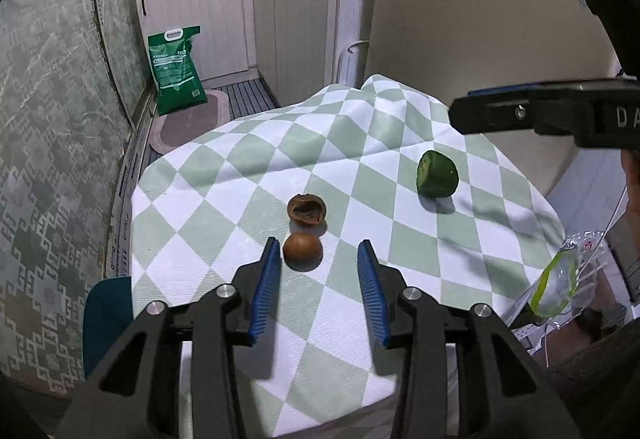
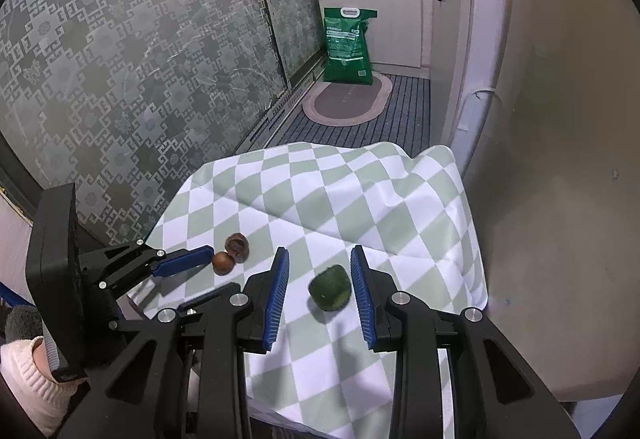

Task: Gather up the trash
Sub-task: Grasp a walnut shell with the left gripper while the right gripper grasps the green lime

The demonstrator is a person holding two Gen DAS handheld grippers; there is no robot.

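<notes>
Two brown nut shells lie on the green-and-white checked cloth (image 1: 224, 167). The round shell (image 1: 302, 251) sits between the fingertips of my left gripper (image 1: 319, 245), close to the left pad and with a gap on the right; the jaws are open. The hollow shell half (image 1: 307, 209) lies just beyond it. A green fruit piece (image 2: 331, 287) lies between the blue pads of my right gripper (image 2: 320, 251), which is open around it, with a clear gap on its left side. Both shells (image 2: 223, 263) also show in the right wrist view.
A clear plastic bag (image 1: 560, 279) hangs off the table's right side. A patterned glass door (image 2: 120, 79) runs along the left, and white cabinets (image 1: 292, 19) and a green sack (image 1: 176, 71) stand on the floor beyond. A pale appliance (image 2: 560, 119) is on the right.
</notes>
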